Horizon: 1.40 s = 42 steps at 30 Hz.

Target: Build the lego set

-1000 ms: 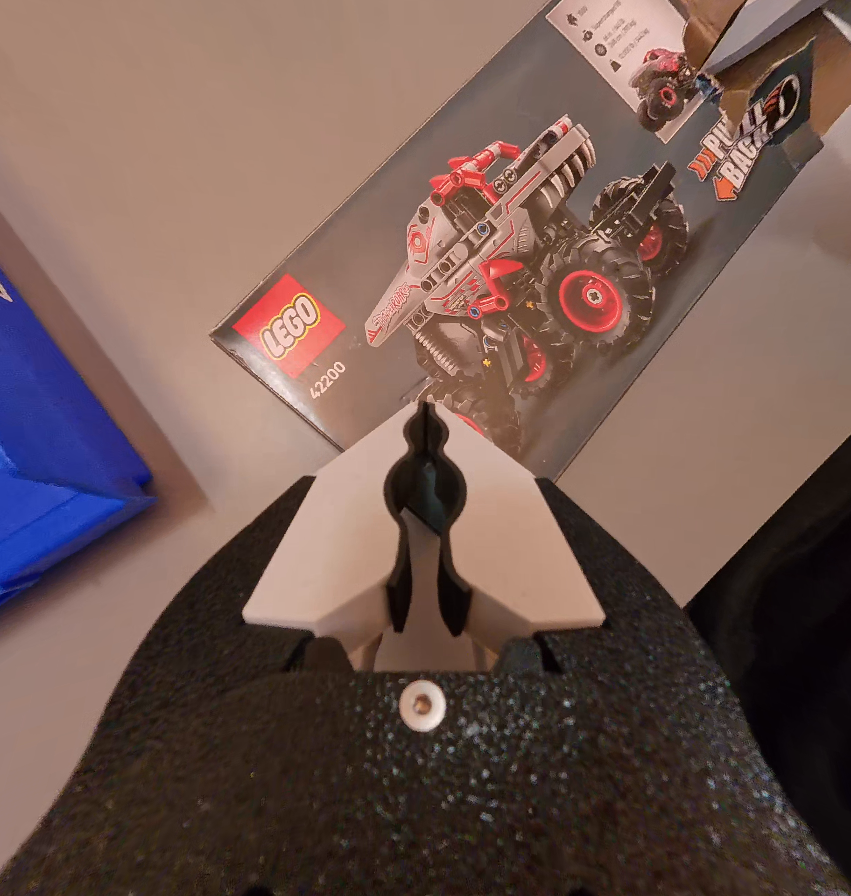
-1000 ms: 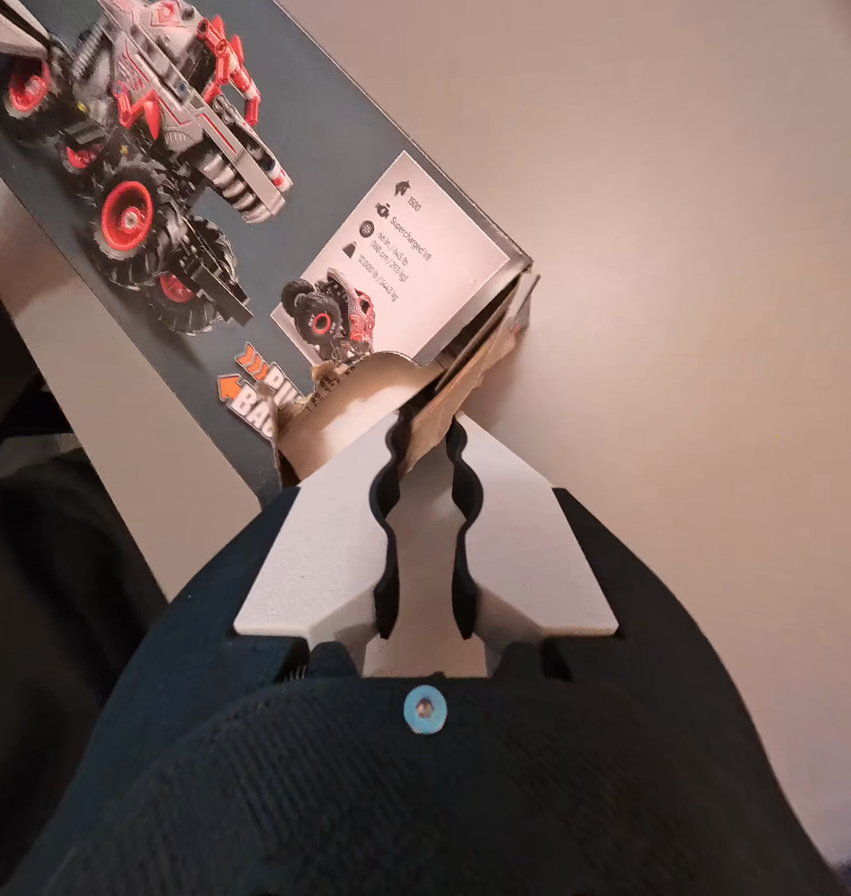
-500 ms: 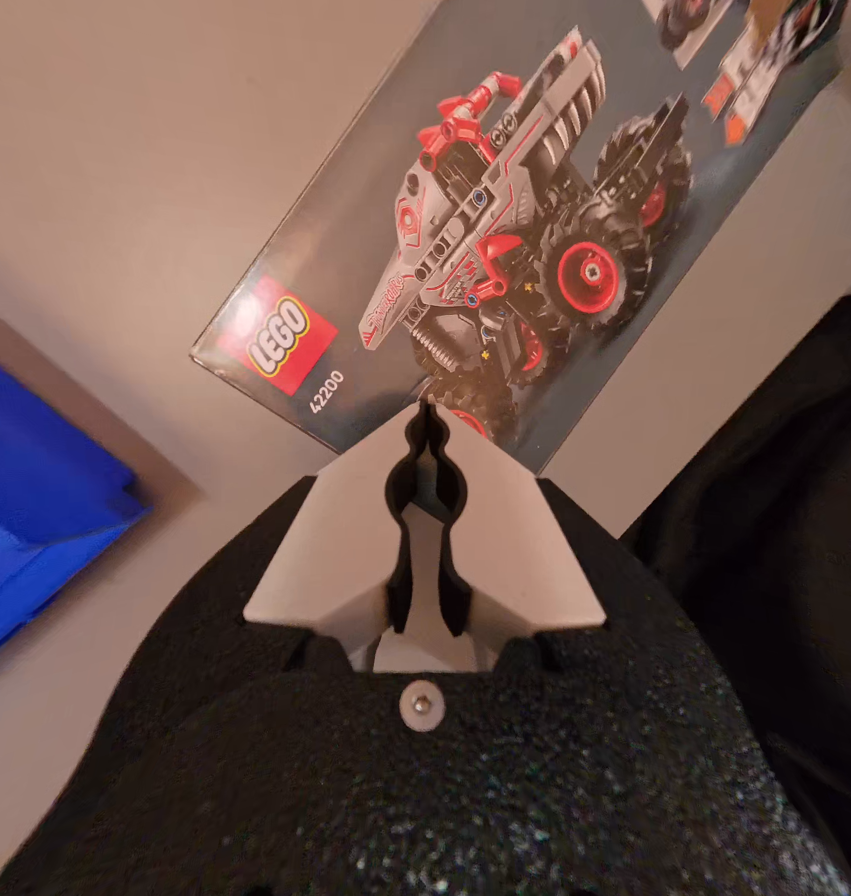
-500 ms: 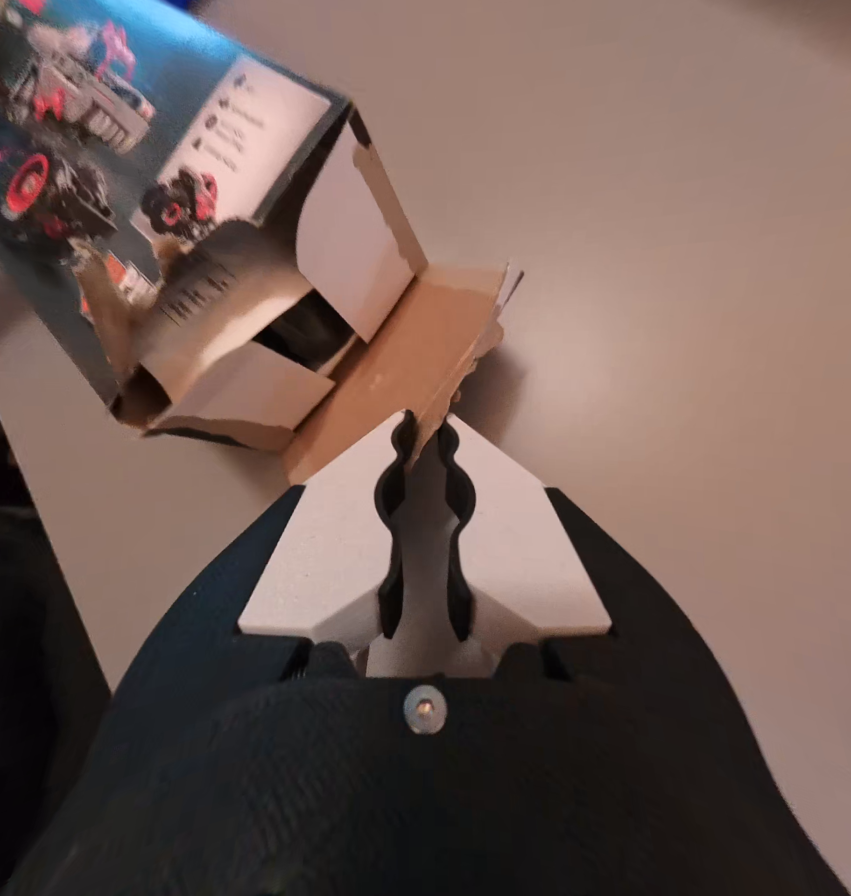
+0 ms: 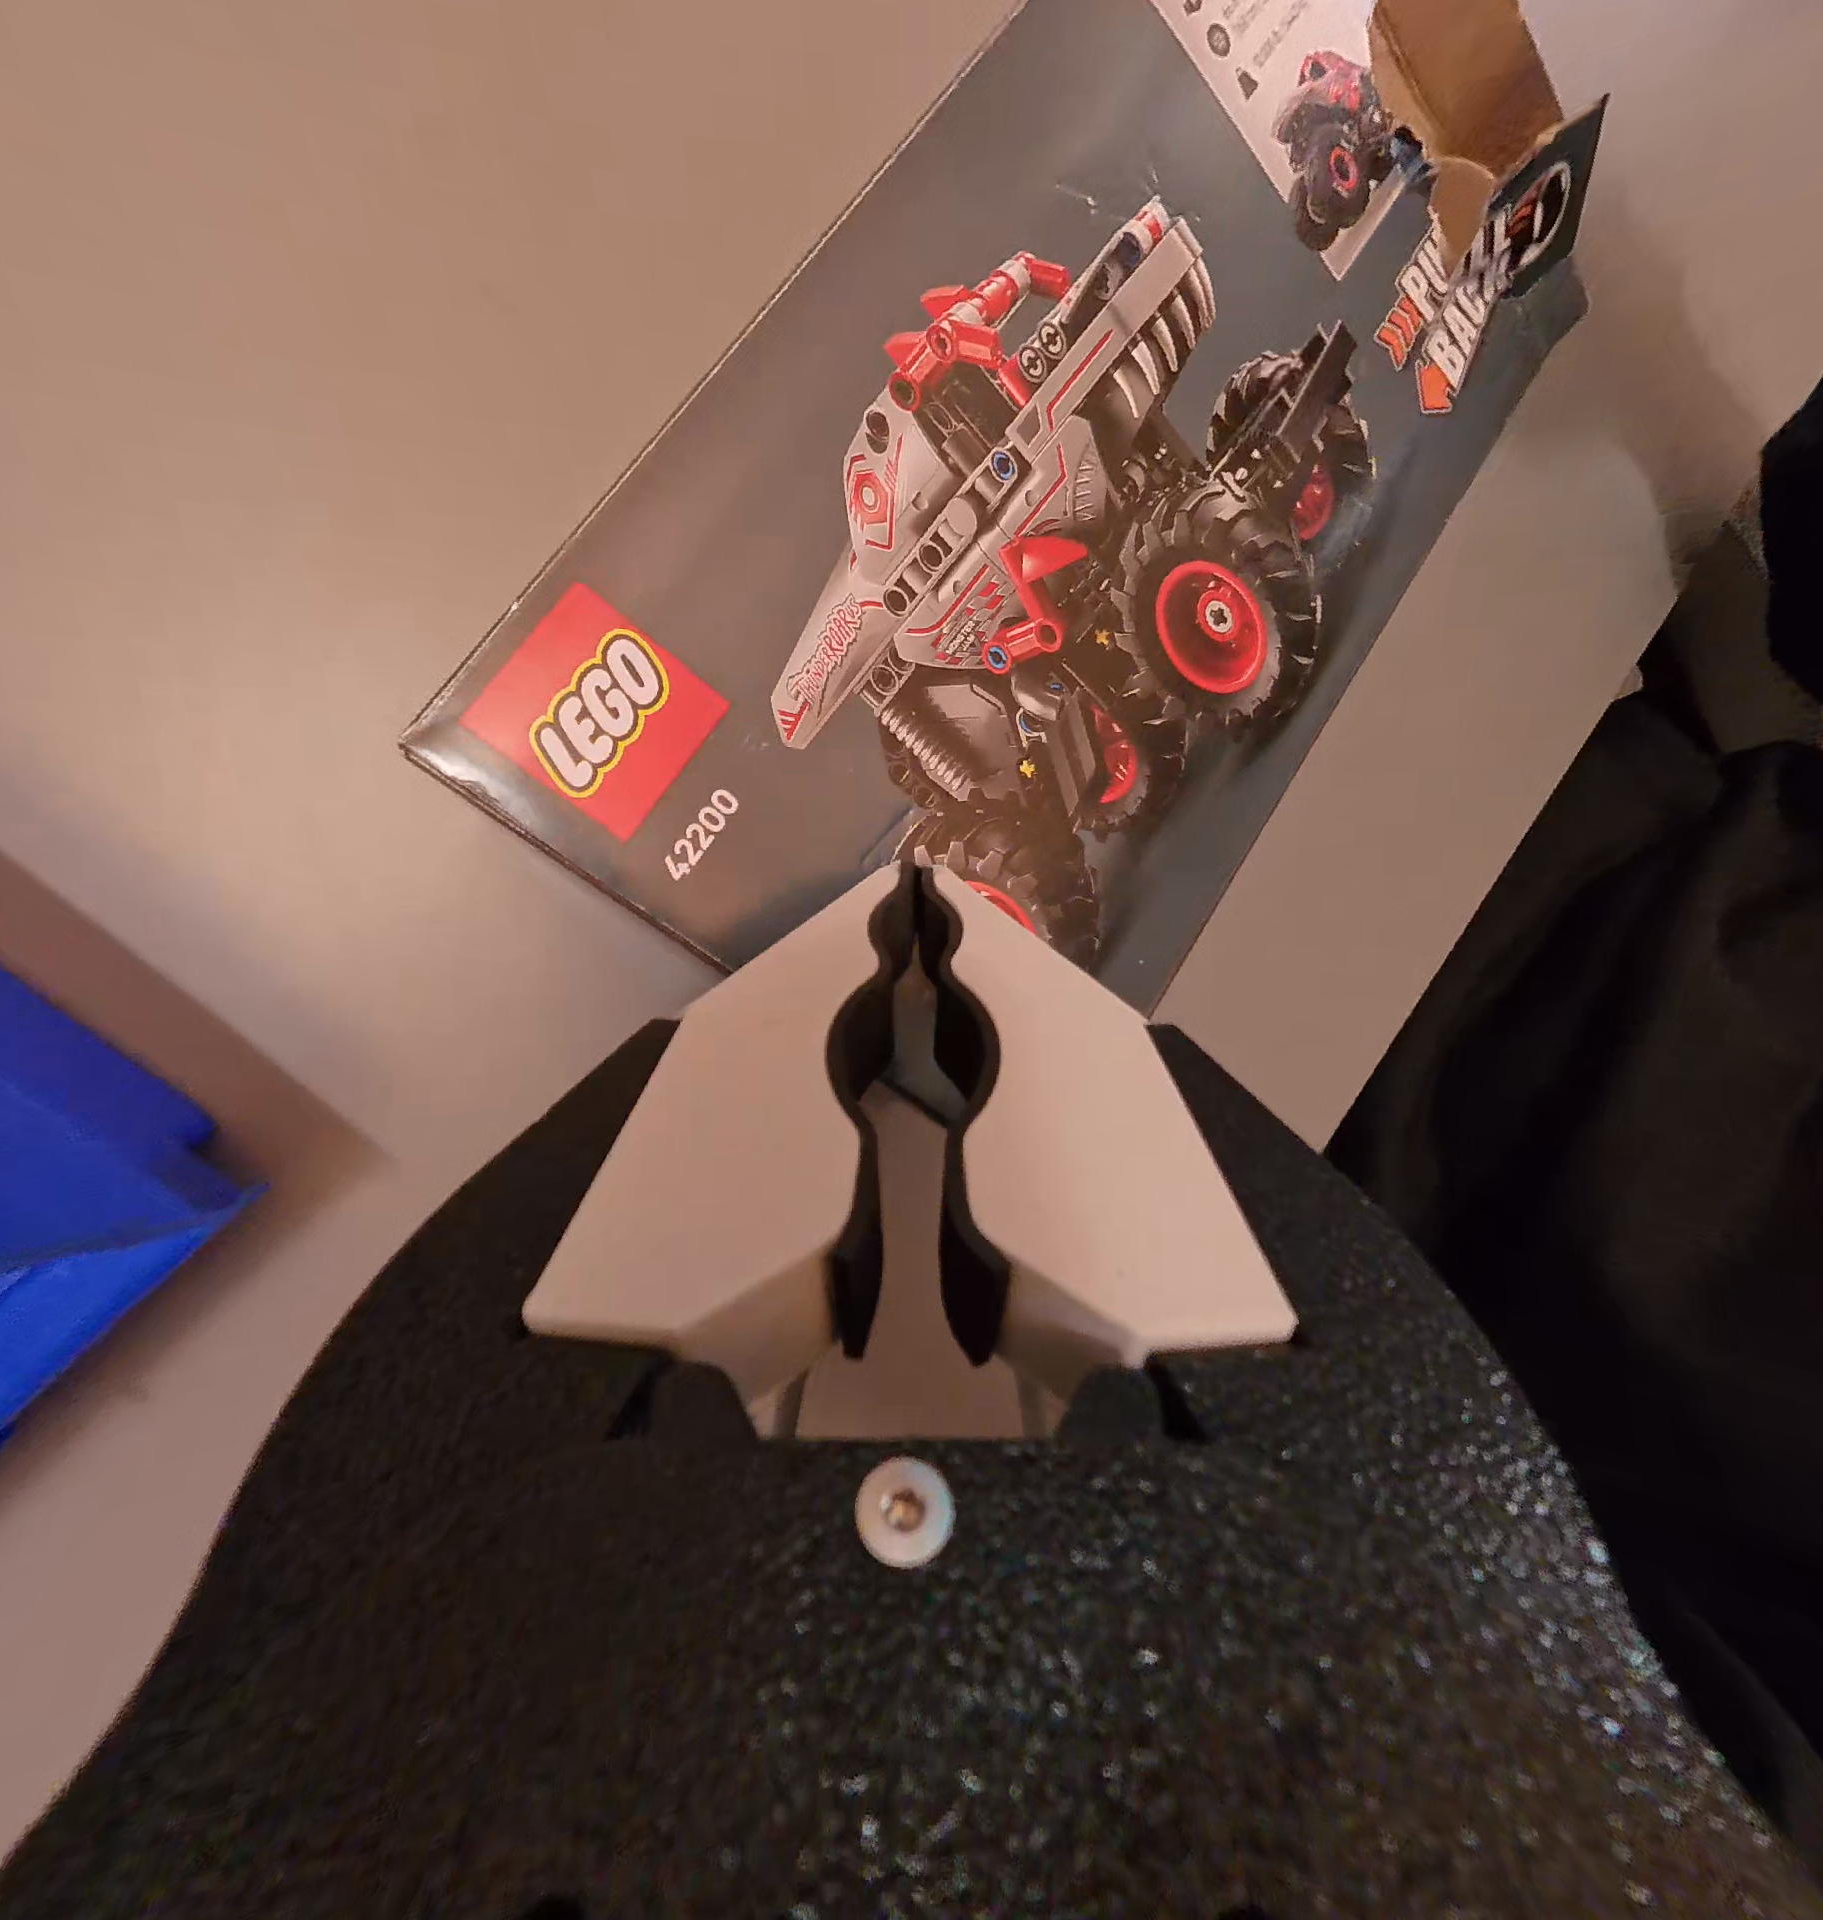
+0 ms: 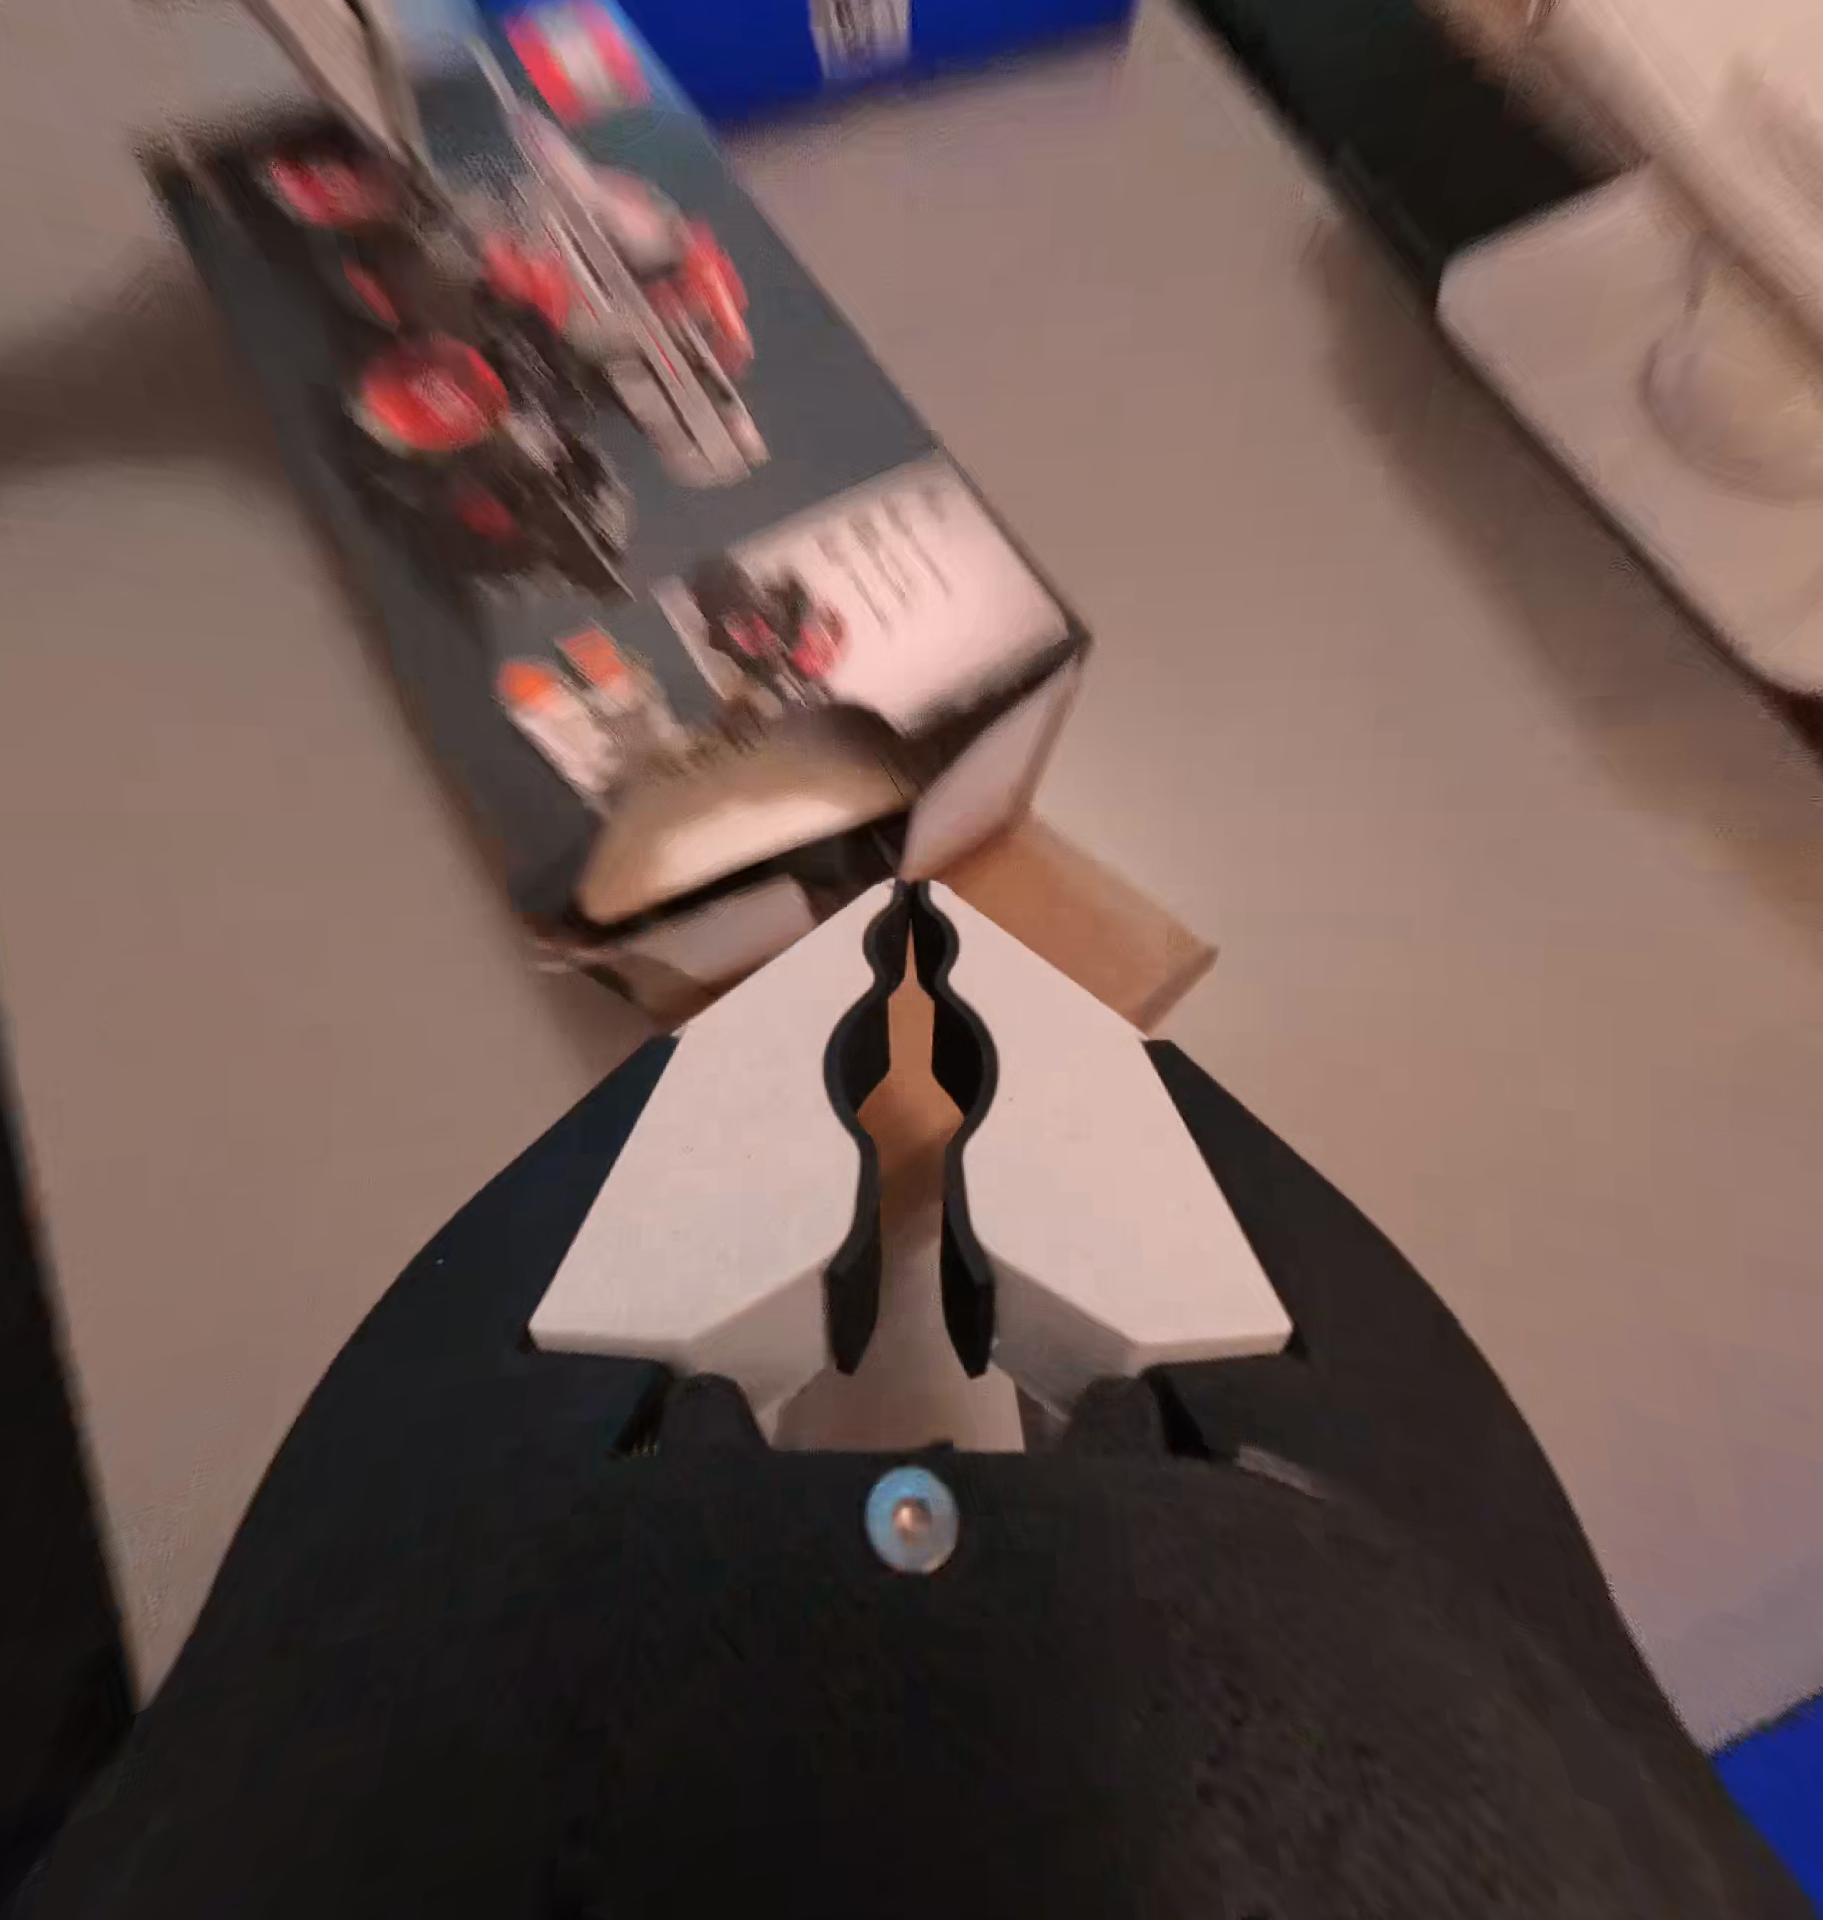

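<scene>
The Lego box [image 5: 990,499], dark with a monster-truck picture, lies on the beige table [image 5: 315,364]. My left gripper [image 5: 913,888] is shut on its near edge, and the cardboard shows between the jaws. In the blurred right wrist view the box [image 6: 595,499] has its end open, with a white side flap [image 6: 990,790] and a brown flap [image 6: 1094,925] folded out. My right gripper [image 6: 902,894] is shut with its tips at the spot where these flaps meet. The brown flap shows through the gap behind the fingers. The box contents are hidden.
A blue bin [image 5: 65,1195] sits at the left of the table, and blue also shows at the top of the right wrist view [image 6: 782,52]. Dark clothing [image 5: 1665,1143] lies past the table's right edge. A white object [image 6: 1665,436] stands far right. Left tips to right tips: about 25 centimetres.
The right gripper has swung round to face the box's open end and has closed tighter on the flap. The left gripper has kept its hold, and the box has tilted slightly.
</scene>
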Tool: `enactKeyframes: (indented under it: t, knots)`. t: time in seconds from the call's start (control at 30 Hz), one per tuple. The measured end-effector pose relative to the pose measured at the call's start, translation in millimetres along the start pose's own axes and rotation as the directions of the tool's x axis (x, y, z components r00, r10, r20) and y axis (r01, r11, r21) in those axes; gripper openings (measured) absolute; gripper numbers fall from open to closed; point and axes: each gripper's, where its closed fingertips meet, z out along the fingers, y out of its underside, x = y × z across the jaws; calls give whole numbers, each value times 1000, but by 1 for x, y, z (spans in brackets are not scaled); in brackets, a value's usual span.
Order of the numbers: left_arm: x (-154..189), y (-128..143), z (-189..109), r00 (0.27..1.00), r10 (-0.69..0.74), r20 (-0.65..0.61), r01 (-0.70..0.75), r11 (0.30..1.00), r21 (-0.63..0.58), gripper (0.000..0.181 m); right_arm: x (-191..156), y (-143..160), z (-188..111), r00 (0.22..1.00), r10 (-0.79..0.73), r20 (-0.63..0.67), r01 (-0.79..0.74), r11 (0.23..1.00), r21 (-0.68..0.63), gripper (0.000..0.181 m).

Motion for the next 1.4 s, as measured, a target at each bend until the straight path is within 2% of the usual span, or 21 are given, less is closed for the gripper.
enactKeyframes:
  t: [0.03, 0.1, 0.2, 0.33, 0.4, 0.47, 0.53, 0.57, 0.6, 0.73, 0.83, 0.9, 0.93, 0.97, 1.0, 1.1, 1.13, 1.23, 1.27, 1.37, 1.4]
  knots:
    - [-2, -2, 1, 1000, -1, 9, 1, 1000, 7, 0, 7, 16, 15, 1000, 17, -13, -18, 999, -47, 0]
    - [-4, -5, 2, 1000, 3, 20, -4, 1000, 18, 0, 6, 42, 38, 995, 92, 45, -88, 992, -87, 0]
    - [-6, -8, 2, 1000, 7, 19, -7, 1000, 16, 0, 24, 85, 52, 993, 103, -56, -113, 973, -200, 0]
    - [-14, -17, 3, 999, 2, 32, -3, 999, 33, 0, 22, 89, 52, 988, 150, -44, -154, 978, -139, 0]
    - [-17, -20, 4, 999, 1, 35, -2, 999, 37, 0, 22, 83, 46, 992, 122, -33, -125, 985, -118, 0]
    - [-18, -23, 5, 999, 0, 33, -1, 999, 37, 0, 23, 44, 30, 995, 102, -18, -100, 992, 79, 0]
    - [-19, -24, 6, 999, -3, 35, 2, 999, 38, 0, 9, 6, 12, 993, 90, 76, -106, 962, 251, 0]
    - [-19, -24, 6, 999, -5, 35, 3, 999, 35, 0, 1, 0, 12, 991, 79, 112, -106, 961, 256, 5]
    - [-19, -24, 5, 999, -5, 35, 4, 1000, 30, 0, -4, -2, 16, 991, 44, 124, -72, 969, 238, 20]
    - [-19, -24, 5, 999, -2, 49, 1, 1000, 11, 0, 14, 20, 48, 998, -55, -29, 57, 995, 79, 39]
    - [-19, -24, 6, 998, 10, 69, -10, 1000, 3, 0, 30, 13, 58, 995, -19, -101, 31, 993, 114, 34]
    - [-18, -23, 6, 998, 17, 68, -17, 1000, -6, 0, 55, 14, 50, 978, 22, -210, 8, 990, 140, 16]
    - [-18, -23, 7, 997, 20, 69, -20, 1000, -12, 0, 61, 12, 45, 975, 57, -214, -16, 983, 185, 7]
    - [-18, -24, 7, 997, 25, 72, -23, 1000, -19, 0, 68, 13, 44, 973, 103, -207, -60, 977, 205, 0]
    - [-18, -23, 7, 997, 30, 76, -28, 999, -27, 0, 74, 17, 44, 969, 125, -211, -84, 977, 194, 0]
    - [-18, -23, 7, 996, 34, 82, -31, 999, -43, 0, 65, 18, 44, 983, 87, -163, -61, 985, 160, 10]
    - [-18, -24, 7, 996, 32, 81, -29, 999, -42, 0, 51, 9, 38, 993, 48, -103, -29, 983, 182, 12]
    - [-18, -24, 7, 997, 21, 72, -20, 1000, -14, 0, 1, -21, 12, 982, -190, 11, 176, 927, 330, 0]
    - [-18, -24, 7, 998, 14, 65, -14, 1000, -4, 0, -4, -21, 11, 973, -230, 15, 213, 919, 333, 0]
    - [-18, -24, 7, 999, 3, 42, -3, 1000, 17, 0, 4, 5, 33, 956, -291, 21, 282, 941, 186, 12]
    - [-18, -24, 7, 999, 0, 38, 0, 1000, 22, 0, -1, 7, 36, 949, -308, 64, 290, 935, 203, 16]
